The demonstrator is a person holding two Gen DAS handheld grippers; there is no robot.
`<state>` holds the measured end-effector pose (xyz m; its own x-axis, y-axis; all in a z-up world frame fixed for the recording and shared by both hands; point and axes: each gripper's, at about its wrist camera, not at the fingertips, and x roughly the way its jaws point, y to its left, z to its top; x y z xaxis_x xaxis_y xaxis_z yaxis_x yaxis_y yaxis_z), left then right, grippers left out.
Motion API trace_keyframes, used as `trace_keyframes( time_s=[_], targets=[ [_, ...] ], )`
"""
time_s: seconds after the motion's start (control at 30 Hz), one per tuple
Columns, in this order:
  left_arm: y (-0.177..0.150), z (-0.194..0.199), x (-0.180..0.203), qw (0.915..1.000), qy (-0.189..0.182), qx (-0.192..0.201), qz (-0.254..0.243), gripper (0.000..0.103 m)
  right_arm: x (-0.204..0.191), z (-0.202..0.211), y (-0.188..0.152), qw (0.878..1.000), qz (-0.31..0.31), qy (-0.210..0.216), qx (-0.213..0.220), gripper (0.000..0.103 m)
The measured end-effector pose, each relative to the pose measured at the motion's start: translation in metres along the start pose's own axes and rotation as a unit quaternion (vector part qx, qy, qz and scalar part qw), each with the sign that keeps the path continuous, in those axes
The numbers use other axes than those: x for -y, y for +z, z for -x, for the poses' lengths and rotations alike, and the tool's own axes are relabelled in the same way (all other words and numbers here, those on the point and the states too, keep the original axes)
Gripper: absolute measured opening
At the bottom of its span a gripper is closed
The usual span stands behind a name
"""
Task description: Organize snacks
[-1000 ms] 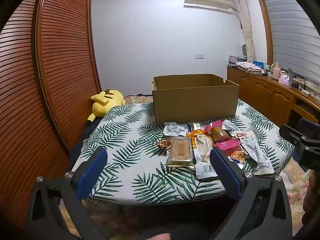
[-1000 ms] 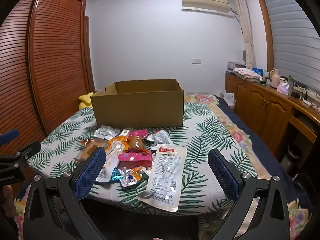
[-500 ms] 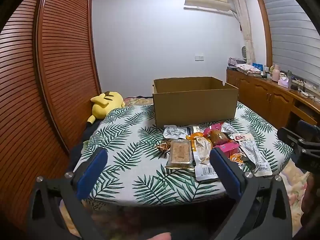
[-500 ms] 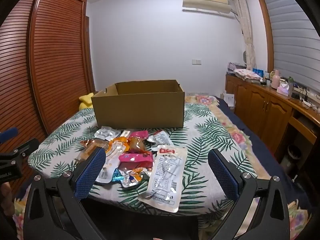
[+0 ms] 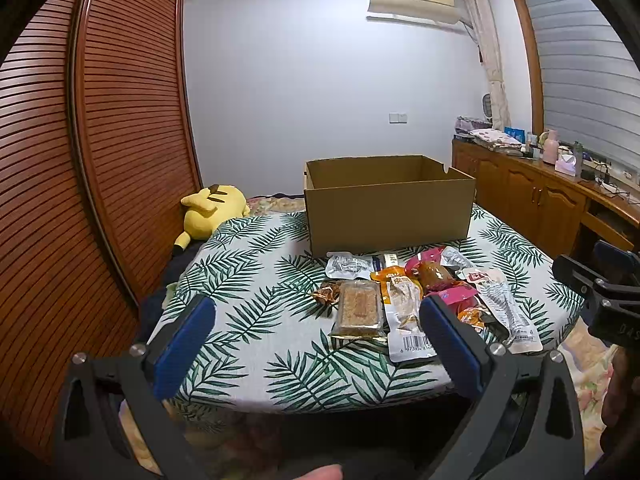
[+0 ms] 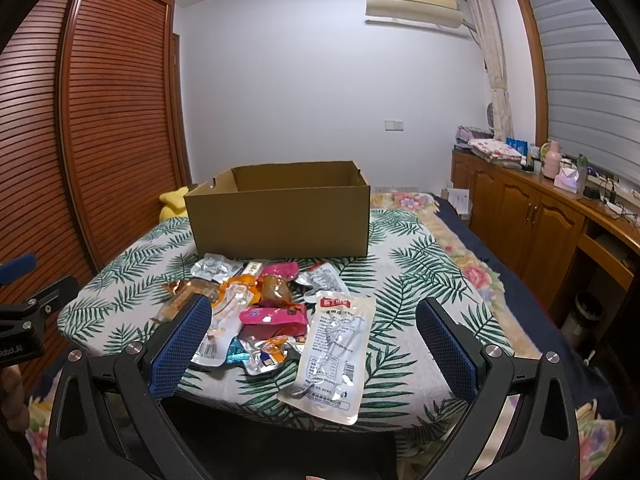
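- The worktop (image 6: 420, 280), under a palm-leaf cloth, carries everything.
- The cardboard box (image 6: 280, 216) stands open-topped at the far side, its long axis running left to right.
- The snack packets (image 6: 276, 312) lie in a heap just in front of the box, overlapping one another.
- The large white pouch (image 6: 336, 352) lies flat at the heap's right, long axis running toward the box, printed top end pointing at it.
- The left claw (image 5: 316, 340) is spread wide, holding and touching nothing, short of the near edge.
- The right claw (image 6: 314, 340) is likewise spread wide and empty.
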<state>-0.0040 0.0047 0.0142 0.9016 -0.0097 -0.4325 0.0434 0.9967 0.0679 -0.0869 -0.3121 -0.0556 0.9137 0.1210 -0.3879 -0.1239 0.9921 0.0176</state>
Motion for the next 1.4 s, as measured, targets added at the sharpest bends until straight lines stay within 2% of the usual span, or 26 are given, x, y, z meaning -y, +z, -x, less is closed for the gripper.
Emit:
trace_keyframes(
  time_s=[1.4],
  targets=[
    [0.001, 0.0051, 0.0067, 1.0, -0.004, -0.002, -0.001, 0.103, -0.0009, 0.0023, -0.0034, 1.0, 0.001, 0.0, 0.0, 0.103]
  ],
)
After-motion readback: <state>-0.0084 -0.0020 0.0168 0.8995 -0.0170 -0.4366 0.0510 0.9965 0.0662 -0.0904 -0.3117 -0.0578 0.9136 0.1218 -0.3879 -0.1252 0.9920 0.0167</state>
